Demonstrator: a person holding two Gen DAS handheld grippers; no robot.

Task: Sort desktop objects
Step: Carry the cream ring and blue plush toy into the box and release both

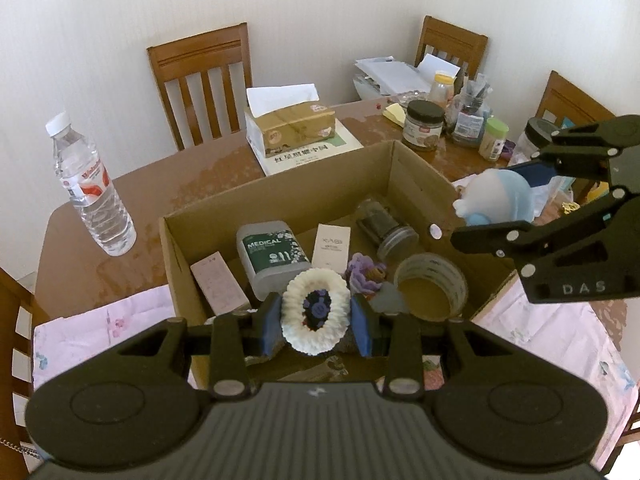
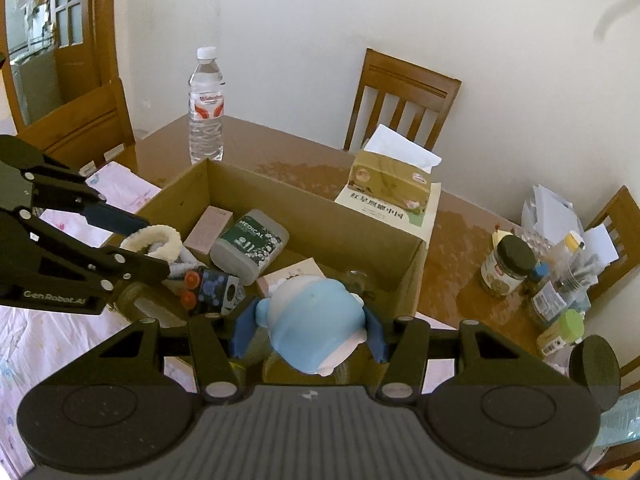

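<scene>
Your left gripper (image 1: 316, 322) clamps the white fuzzy ring (image 1: 314, 316) — right gripper (image 2: 310, 334) grips the blue toy (image 2: 312, 330) — both above the cardboard box (image 1: 280, 188).

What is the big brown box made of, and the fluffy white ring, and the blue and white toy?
Big brown box: cardboard, matte, with raw cut edges. Fluffy white ring: probably knitted yarn or plush, ribbed and fuzzy. Blue and white toy: likely smooth plastic or vinyl with a soft sheen.

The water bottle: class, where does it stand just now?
The water bottle stands upright on the brown table, outside the cardboard box beyond its far-left corner in the left wrist view, left of the tissue box.
</scene>
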